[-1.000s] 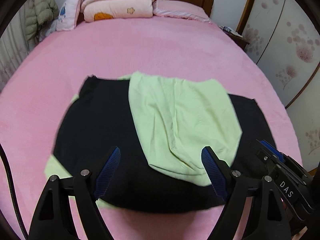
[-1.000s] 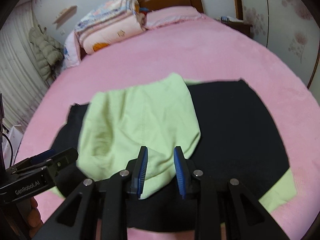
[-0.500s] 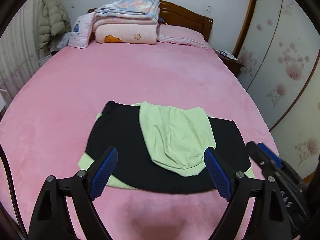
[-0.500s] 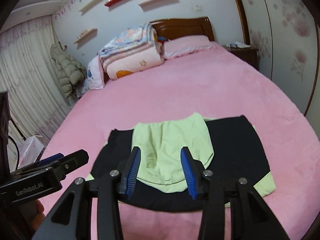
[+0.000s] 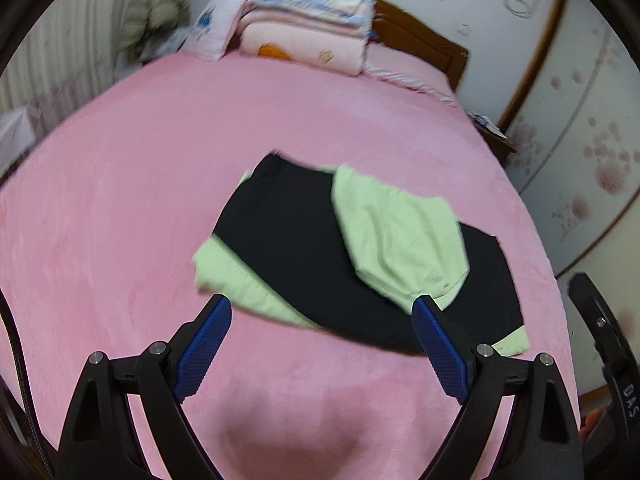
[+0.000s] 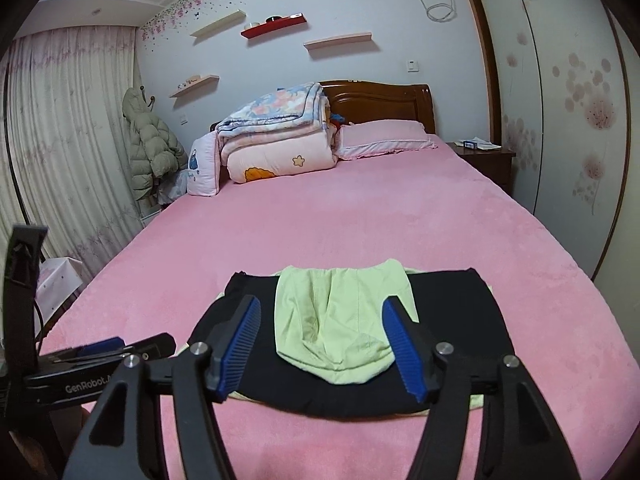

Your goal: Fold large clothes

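Observation:
A folded black garment with light green trim [image 5: 292,240] [image 6: 452,320] lies flat on the pink bed [image 5: 120,184] [image 6: 320,224]. Its light green hood [image 5: 400,236] [image 6: 340,320] is folded over the black body. My left gripper [image 5: 320,316] is open and empty, held above the bed in front of the garment's near edge. My right gripper [image 6: 320,320] is open and empty, raised and drawn back from the garment. The left gripper also shows at the lower left of the right wrist view [image 6: 132,350].
Folded quilts [image 6: 276,136] and a pink pillow [image 6: 380,138] lie at the headboard. A wooden nightstand [image 6: 488,160] stands on the right by the wardrobe doors [image 6: 580,100]. A padded coat [image 6: 150,148] hangs by the curtain on the left.
Both grippers have drawn back and up from the garment. The right gripper has opened wide, letting go of the green hood. The left view has swung to the left.

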`<state>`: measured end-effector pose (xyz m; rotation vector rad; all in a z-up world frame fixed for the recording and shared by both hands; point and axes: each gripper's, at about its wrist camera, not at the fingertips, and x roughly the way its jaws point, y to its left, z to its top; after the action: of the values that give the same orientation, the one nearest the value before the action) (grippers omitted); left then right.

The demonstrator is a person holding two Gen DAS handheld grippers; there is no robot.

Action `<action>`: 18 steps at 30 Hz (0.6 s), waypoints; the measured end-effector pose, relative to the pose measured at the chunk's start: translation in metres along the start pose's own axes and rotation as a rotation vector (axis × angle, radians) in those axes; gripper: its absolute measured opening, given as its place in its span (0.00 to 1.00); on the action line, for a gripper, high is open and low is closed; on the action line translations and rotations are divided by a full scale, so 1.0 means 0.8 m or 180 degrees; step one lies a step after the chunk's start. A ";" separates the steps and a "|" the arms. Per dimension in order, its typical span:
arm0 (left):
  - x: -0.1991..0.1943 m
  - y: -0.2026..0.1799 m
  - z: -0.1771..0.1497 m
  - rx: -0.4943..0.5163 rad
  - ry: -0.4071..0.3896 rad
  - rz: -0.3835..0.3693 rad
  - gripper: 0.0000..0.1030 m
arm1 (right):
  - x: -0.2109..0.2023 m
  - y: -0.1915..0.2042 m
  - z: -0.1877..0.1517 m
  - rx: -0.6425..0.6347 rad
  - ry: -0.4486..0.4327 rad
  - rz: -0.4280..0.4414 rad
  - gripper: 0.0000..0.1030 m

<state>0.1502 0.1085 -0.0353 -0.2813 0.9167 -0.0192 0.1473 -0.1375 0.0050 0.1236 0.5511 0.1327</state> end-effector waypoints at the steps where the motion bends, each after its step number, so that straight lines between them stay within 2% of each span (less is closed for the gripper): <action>1: 0.014 0.013 -0.008 -0.0088 0.0078 -0.0013 0.88 | 0.004 0.000 -0.008 0.0001 0.0026 -0.0008 0.62; 8: 0.105 0.084 -0.055 -0.0676 0.0479 -0.0211 0.88 | 0.057 -0.016 -0.060 0.0189 0.0376 -0.0036 0.62; 10: 0.132 0.101 -0.065 -0.0891 0.0559 -0.0380 0.88 | 0.074 -0.023 -0.070 0.0240 0.0473 -0.0056 0.62; 12: 0.161 0.121 -0.074 -0.1208 0.0640 -0.0682 0.88 | 0.089 -0.027 -0.078 0.0282 0.0535 -0.0069 0.62; 15: 0.197 0.138 -0.082 -0.1510 0.0633 -0.0931 0.88 | 0.107 -0.029 -0.083 0.0288 0.0566 -0.0071 0.62; 18: 0.216 0.142 -0.076 -0.1531 0.0426 -0.1027 0.88 | 0.119 -0.030 -0.086 0.0266 0.0562 -0.0055 0.62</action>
<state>0.1961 0.1802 -0.2335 -0.8821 0.9938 -0.1172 0.1936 -0.1406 -0.1059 0.1896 0.7340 0.1042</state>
